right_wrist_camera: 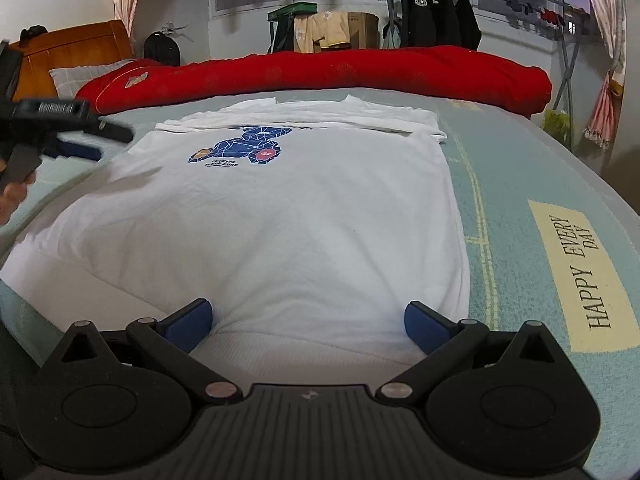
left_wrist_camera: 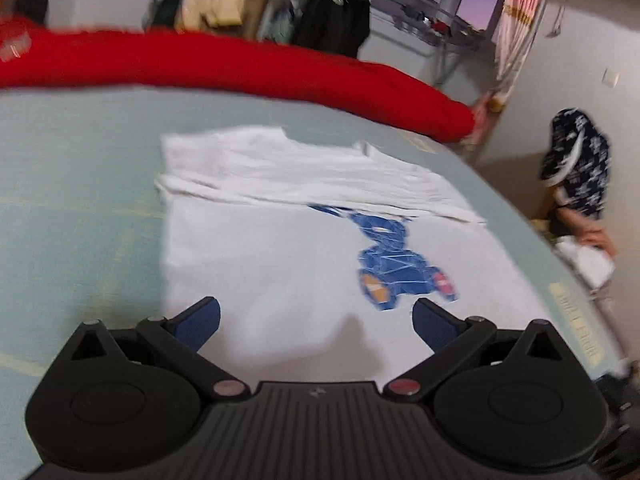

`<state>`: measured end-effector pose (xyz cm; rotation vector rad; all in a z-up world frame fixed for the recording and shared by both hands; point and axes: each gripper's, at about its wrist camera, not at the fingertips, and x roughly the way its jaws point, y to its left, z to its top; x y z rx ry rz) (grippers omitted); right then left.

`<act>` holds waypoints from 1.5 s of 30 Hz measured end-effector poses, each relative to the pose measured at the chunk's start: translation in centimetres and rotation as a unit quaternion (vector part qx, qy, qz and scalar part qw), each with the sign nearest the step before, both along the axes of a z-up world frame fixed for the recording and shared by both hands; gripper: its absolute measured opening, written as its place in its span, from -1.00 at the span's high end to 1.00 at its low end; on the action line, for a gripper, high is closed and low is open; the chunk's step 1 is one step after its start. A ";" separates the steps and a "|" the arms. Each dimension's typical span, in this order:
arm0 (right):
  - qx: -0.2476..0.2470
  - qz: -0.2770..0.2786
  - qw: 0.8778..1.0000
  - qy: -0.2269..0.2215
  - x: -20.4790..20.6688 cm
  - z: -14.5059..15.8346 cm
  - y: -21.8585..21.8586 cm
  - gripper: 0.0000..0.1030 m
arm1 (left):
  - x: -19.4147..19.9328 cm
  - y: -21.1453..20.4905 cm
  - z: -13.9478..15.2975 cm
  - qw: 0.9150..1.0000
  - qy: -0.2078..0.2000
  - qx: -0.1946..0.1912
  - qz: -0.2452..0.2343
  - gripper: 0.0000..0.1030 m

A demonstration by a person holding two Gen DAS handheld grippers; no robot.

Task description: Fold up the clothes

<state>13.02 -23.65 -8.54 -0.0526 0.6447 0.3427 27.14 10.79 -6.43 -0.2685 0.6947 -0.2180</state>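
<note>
A white T-shirt (right_wrist_camera: 300, 208) with a blue print (right_wrist_camera: 244, 148) lies flat on the bed. Its top part and sleeves are folded over in a band (right_wrist_camera: 304, 120) at the far end. My right gripper (right_wrist_camera: 308, 318) is open at the shirt's near hem, with white fabric showing between its blue pads. In the left wrist view the same shirt (left_wrist_camera: 272, 264) and print (left_wrist_camera: 396, 264) are blurred. My left gripper (left_wrist_camera: 316, 316) hovers open over the shirt's side edge, holding nothing. It also shows from the right wrist, left gripper (right_wrist_camera: 100, 142) held by a hand (right_wrist_camera: 12, 196).
The teal bedsheet (right_wrist_camera: 500, 184) carries a "HAPPY EVERY DAY" label (right_wrist_camera: 580, 272). A rolled red quilt (right_wrist_camera: 320, 72) lies across the far side of the bed. Beyond are a wooden headboard (right_wrist_camera: 68, 56) and hanging dark jackets (right_wrist_camera: 436, 20). A person in dark patterned clothes (left_wrist_camera: 576, 160) is beside the bed.
</note>
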 end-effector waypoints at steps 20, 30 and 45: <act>-0.006 -0.006 1.000 -0.020 -0.4 0.0 0.2 -1.00 | -7.6 -4.2 -0.8 0.993 0.009 0.071 -0.091 -0.98; -0.045 -0.008 0.999 -0.006 -2.2 2.1 -1.0 -1.00 | -11.1 -3.7 0.4 0.991 0.012 0.133 -0.025 -0.98; -0.151 0.052 0.986 -0.049 -6.0 5.4 4.4 -1.00 | -15.6 -9.4 1.0 0.948 -0.074 0.267 -0.154 -0.98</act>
